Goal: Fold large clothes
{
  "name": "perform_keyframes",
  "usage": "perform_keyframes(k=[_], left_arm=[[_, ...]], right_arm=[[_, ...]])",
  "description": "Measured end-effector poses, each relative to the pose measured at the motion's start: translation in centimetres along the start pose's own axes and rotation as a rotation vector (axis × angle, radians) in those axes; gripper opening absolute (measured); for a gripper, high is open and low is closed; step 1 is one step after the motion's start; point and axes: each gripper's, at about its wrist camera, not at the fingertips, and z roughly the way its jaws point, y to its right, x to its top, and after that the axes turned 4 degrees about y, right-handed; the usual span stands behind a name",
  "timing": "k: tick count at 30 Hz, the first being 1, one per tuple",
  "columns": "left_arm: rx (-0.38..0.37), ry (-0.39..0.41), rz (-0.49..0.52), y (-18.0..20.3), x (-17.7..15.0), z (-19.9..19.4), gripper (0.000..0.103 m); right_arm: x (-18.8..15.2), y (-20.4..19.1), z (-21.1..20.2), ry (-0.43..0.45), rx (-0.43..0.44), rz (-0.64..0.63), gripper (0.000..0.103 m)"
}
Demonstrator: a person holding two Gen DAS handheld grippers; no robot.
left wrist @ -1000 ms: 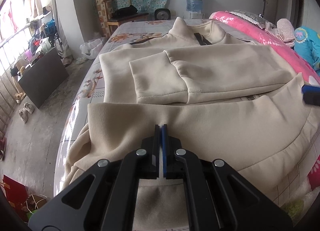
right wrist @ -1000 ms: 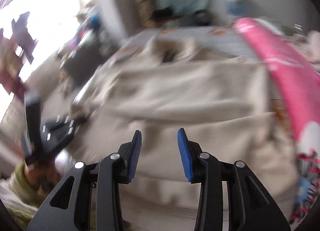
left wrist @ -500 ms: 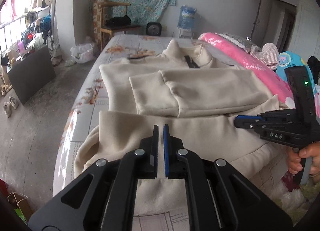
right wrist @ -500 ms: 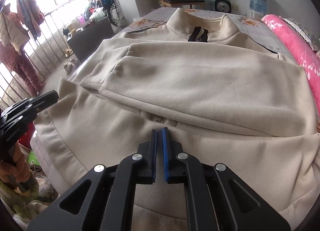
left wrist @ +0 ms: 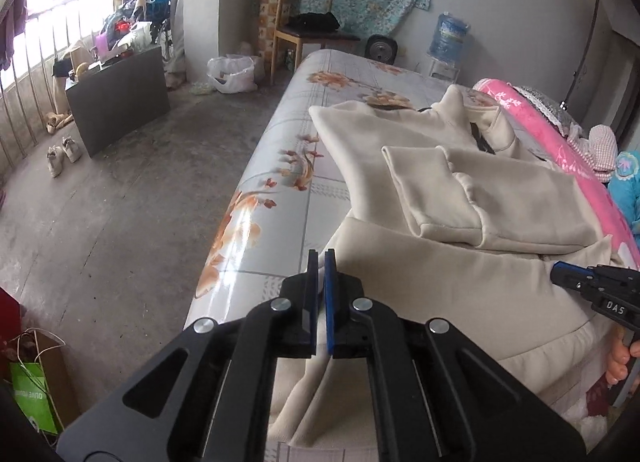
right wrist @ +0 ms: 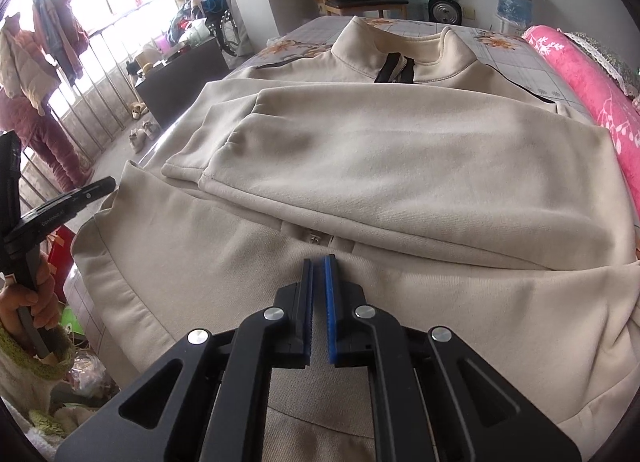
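Note:
A cream zip jacket (right wrist: 400, 166) lies front up on the bed, collar at the far end, both sleeves folded across the chest. My right gripper (right wrist: 319, 262) is shut, its tips down on the jacket's front just short of the zipper pull (right wrist: 315, 238); no cloth shows between the pads. The left wrist view shows that same right gripper (left wrist: 558, 274) resting on the cloth at the right. My left gripper (left wrist: 319, 258) is shut with nothing in it, over the jacket's (left wrist: 460, 282) lower left edge. A hand holds it beside the bed, where the left gripper (right wrist: 100, 186) hangs clear of the cloth.
The flowered bed sheet (left wrist: 296, 166) is bare left of the jacket, then drops to the concrete floor. A pink quilt (right wrist: 580, 74) runs along the right side. A dark cabinet (left wrist: 120, 98), a wooden chair (left wrist: 308, 22) and a green bag (left wrist: 36, 398) stand on the floor.
My left gripper has moved left, from over the jacket's middle to its left edge. My right gripper has shut and come down onto the jacket's front, then stayed still.

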Motion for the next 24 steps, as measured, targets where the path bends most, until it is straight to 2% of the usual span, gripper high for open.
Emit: perform_keyframes(k=[2, 4, 7, 10, 13, 15, 16, 20, 21, 24], left_arm=[[-0.027, 0.019, -0.013, -0.1, 0.3, -1.0, 0.003], [-0.095, 0.019, -0.025, 0.2, 0.4, -1.8, 0.003], [-0.248, -0.030, -0.016, 1.8, -0.2, -2.0, 0.010], [-0.345, -0.076, 0.059, 5.1, -1.0, -1.5, 0.020], [-0.300, -0.111, 0.178, 8.6, -2.4, -0.1, 0.022], [-0.244, -0.155, 0.206, 9.4, -3.4, 1.2, 0.022], [-0.241, -0.143, 0.205, 9.4, -3.6, 1.4, 0.022], [-0.266, -0.159, 0.173, 8.6, -3.4, 1.4, 0.022], [-0.272, -0.161, 0.167, 8.4, -3.4, 1.4, 0.022], [-0.273, -0.168, 0.159, 8.4, -3.3, 1.5, 0.022]], right_arm=[[0.0, 0.0, 0.0, 0.002, 0.002, 0.003, 0.005], [0.0, 0.0, 0.0, 0.003, 0.003, 0.006, 0.005], [0.0, 0.1, 0.0, 0.004, 0.006, 0.011, 0.005], [0.0, 0.1, 0.0, 0.006, 0.009, 0.015, 0.005], [0.0, 0.3, -0.1, 0.002, 0.014, 0.031, 0.006], [0.1, 0.4, -0.6, -0.002, 0.011, 0.044, 0.008], [0.1, 0.4, -1.2, 0.007, 0.009, 0.052, 0.012], [-0.3, 1.1, -4.6, 0.074, -0.039, 0.065, 0.043], [-0.6, 1.3, -5.3, 0.084, -0.061, 0.066, 0.044], [-1.6, 2.1, -6.0, 0.079, -0.144, 0.060, 0.058]])
